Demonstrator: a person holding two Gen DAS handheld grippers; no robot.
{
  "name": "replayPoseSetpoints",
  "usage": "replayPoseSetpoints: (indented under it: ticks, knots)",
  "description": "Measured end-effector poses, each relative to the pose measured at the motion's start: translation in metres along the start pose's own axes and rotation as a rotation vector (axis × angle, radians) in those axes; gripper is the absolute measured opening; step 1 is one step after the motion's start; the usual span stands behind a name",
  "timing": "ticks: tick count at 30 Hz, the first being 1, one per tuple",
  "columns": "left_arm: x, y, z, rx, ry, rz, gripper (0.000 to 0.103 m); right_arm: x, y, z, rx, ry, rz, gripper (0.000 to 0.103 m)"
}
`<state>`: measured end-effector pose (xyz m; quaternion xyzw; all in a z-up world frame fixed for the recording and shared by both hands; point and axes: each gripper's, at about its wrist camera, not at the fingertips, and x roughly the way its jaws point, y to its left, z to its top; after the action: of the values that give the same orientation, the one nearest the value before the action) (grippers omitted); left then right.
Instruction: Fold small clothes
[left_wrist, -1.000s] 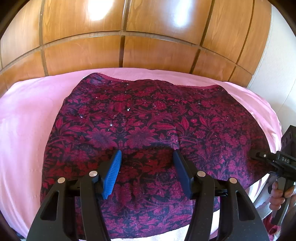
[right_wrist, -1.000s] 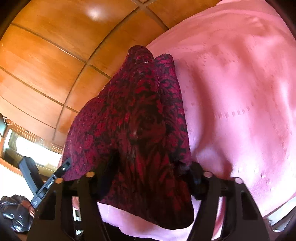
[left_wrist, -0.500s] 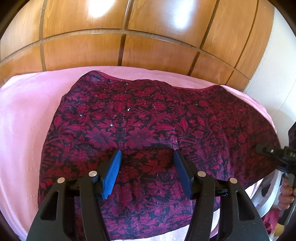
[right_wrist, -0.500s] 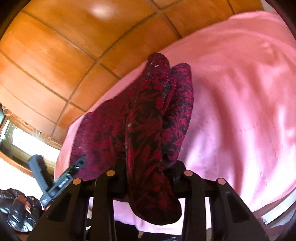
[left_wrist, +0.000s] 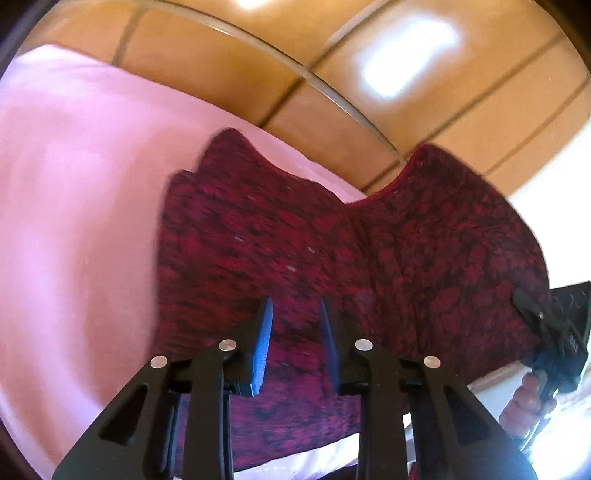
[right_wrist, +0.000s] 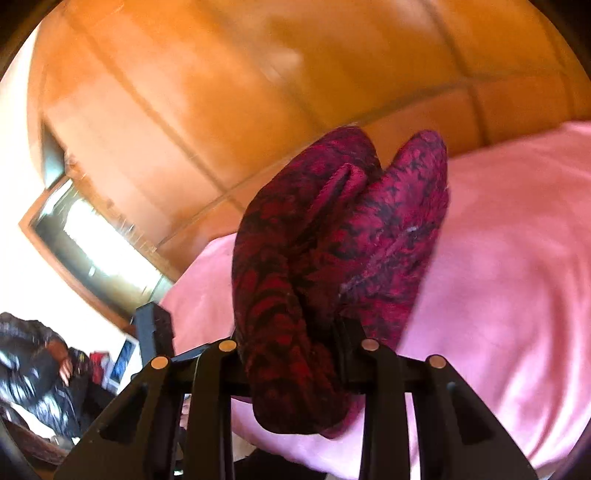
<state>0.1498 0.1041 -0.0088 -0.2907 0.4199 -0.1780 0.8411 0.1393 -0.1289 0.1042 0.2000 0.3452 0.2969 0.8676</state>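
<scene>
Left wrist view: the left gripper (left_wrist: 295, 317) has its jaws drawn in narrow on a pinch of the red-and-black floral garment (left_wrist: 332, 251) at the cloth's near edge, with fabric passing between the blue pads (left_wrist: 263, 345) and hanging below them. The garment is lifted off the pink bed sheet (left_wrist: 74, 229) and stretched side to side, so its long axis runs left to right across the view. Its top hem sags in the middle and rises to two peaks. At the far right end the right gripper (left_wrist: 535, 314) holds the cloth's other end, with a hand (left_wrist: 524, 410) below it on the handle. Bare sheet lies open to the left of the garment, up to the wooden panelled wall (left_wrist: 332, 74) along the bed's far edge.

Right wrist view: the right gripper (right_wrist: 295, 339) is clamped on a thick bunch of the garment (right_wrist: 332, 240), which fills the gap between the fingers and droops past them. The cloth stands away from the gripper in two rounded folds, pointing toward the wall (right_wrist: 258, 92). Open sheet (right_wrist: 498, 258) spreads to the right. The left gripper (right_wrist: 155, 328) shows at lower left, off the bed's near edge; the picture is blurred.
</scene>
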Motion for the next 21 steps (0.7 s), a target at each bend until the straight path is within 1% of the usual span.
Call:
replayPoseSetpoints:
  ticks: [2,4,6,8,9,10,11,12,15,17,18,19,20,21]
  knots:
    - [-0.008,0.011,0.006,-0.039,-0.017,-0.027,0.025,0.022,0.026,-0.001,-0.082,0.023,-0.005,0.027]
    - [-0.015,0.019,0.01,-0.073,-0.034,-0.024,0.025,0.043,0.046,-0.006,-0.136,0.053,0.003,0.027]
    - [-0.025,0.028,0.014,-0.123,-0.057,-0.061,0.025,0.067,0.067,-0.018,-0.212,0.089,-0.007,0.027]
    - [-0.037,0.032,0.019,-0.152,-0.087,-0.106,0.025,0.089,0.083,-0.034,-0.28,0.126,-0.026,0.027]
    - [-0.043,0.033,0.022,-0.166,-0.099,-0.136,0.027,0.102,0.089,-0.04,-0.31,0.136,-0.047,0.027]
    - [-0.049,0.035,0.026,-0.179,-0.113,-0.171,0.033,0.111,0.095,-0.047,-0.347,0.148,-0.066,0.027]
    - [-0.058,0.035,0.032,-0.188,-0.133,-0.205,0.036,0.126,0.102,-0.055,-0.393,0.165,-0.09,0.027]
    - [-0.061,0.031,0.034,-0.18,-0.144,-0.22,0.04,0.133,0.106,-0.063,-0.429,0.174,-0.102,0.027]
    - [-0.064,0.009,0.044,-0.092,-0.139,-0.232,0.04,0.151,0.118,-0.09,-0.578,0.186,-0.162,0.028]
    - [-0.056,-0.008,0.05,-0.023,-0.099,-0.215,0.048,0.161,0.124,-0.101,-0.639,0.181,-0.186,0.028]
    - [-0.048,-0.016,0.052,0.001,-0.081,-0.189,0.056,0.162,0.124,-0.103,-0.648,0.174,-0.189,0.028]
    - [-0.039,-0.021,0.056,0.024,-0.061,-0.164,0.057,0.161,0.124,-0.104,-0.655,0.164,-0.193,0.028]
    - [-0.025,-0.029,0.058,0.059,-0.017,-0.158,0.057,0.16,0.123,-0.105,-0.662,0.152,-0.198,0.027]
    - [-0.016,-0.034,0.057,0.071,0.01,-0.146,0.057,0.159,0.121,-0.105,-0.666,0.144,-0.196,0.028]
